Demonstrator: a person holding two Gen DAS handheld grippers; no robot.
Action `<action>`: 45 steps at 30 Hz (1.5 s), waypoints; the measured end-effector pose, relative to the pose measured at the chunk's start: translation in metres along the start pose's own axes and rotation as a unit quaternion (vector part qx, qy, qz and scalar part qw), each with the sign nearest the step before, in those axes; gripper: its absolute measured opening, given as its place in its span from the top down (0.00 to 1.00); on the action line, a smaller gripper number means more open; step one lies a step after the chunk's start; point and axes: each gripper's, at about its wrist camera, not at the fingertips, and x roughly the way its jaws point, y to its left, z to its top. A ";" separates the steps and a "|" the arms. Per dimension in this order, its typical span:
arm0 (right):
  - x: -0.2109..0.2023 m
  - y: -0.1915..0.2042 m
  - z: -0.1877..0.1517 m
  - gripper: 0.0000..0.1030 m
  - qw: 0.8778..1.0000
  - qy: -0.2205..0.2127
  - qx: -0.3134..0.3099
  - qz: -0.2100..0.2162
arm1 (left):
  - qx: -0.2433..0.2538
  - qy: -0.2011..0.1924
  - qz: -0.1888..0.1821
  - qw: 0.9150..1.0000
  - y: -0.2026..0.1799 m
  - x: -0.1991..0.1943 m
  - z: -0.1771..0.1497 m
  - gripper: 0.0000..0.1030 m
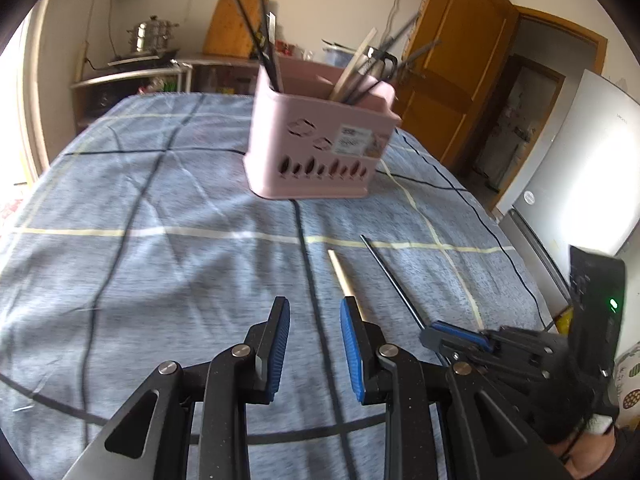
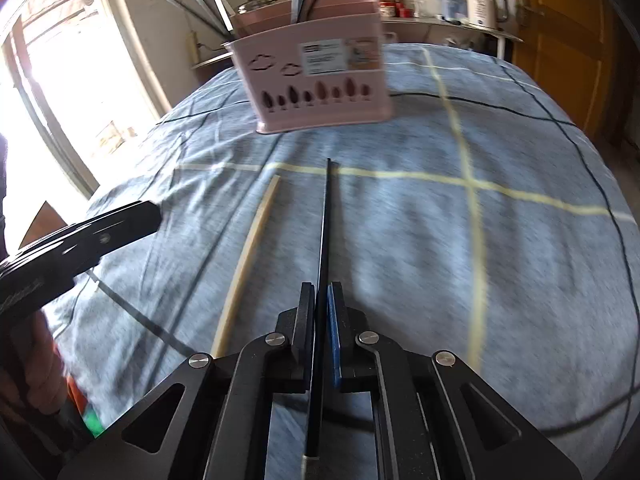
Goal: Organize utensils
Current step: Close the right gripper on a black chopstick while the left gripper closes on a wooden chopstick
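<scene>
A pink utensil holder (image 1: pixel 320 148) stands on the blue checked cloth, with several dark and pale chopsticks sticking out; it also shows in the right wrist view (image 2: pixel 320 76). A pale wooden chopstick (image 1: pixel 342 274) lies on the cloth, also seen in the right wrist view (image 2: pixel 248 256). My right gripper (image 2: pixel 320 292) is shut on a black chopstick (image 2: pixel 325 216), which points toward the holder; both show in the left wrist view, gripper (image 1: pixel 430 330) and chopstick (image 1: pixel 390 278). My left gripper (image 1: pixel 314 308) is open and empty, just left of the pale chopstick.
The table (image 1: pixel 140 208) is covered by the blue checked cloth. A shelf with a steel pot (image 1: pixel 152 36) and a cutting board stands behind. A wooden door (image 1: pixel 452 60) and a grey fridge (image 1: pixel 576 160) are at the right. A kettle (image 2: pixel 486 6) sits on the back counter.
</scene>
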 end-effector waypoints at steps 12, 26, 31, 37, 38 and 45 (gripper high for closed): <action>-0.015 -0.021 -0.012 0.94 0.999 -0.003 0.040 -0.014 | 0.035 0.048 0.027 0.998 -0.031 0.063 0.007 0.87; -0.011 -0.027 0.009 0.93 0.999 0.000 0.042 -0.005 | 0.004 0.061 0.038 0.997 0.016 0.043 0.011 0.94; 0.002 -0.024 0.033 0.91 1.000 -0.001 0.015 -0.007 | 0.020 0.079 0.029 0.996 0.014 0.054 0.023 0.91; 0.022 -0.025 0.054 0.91 1.000 0.016 -0.006 -0.006 | 0.055 0.090 0.030 0.994 0.007 0.067 0.035 0.88; 0.026 -0.025 0.056 0.91 1.000 0.018 -0.009 -0.006 | 0.059 0.091 0.031 0.994 0.006 0.068 0.036 0.88; 0.042 -0.029 0.069 0.91 0.999 0.032 -0.009 0.001 | 0.077 0.095 0.037 0.992 0.001 0.075 0.041 0.88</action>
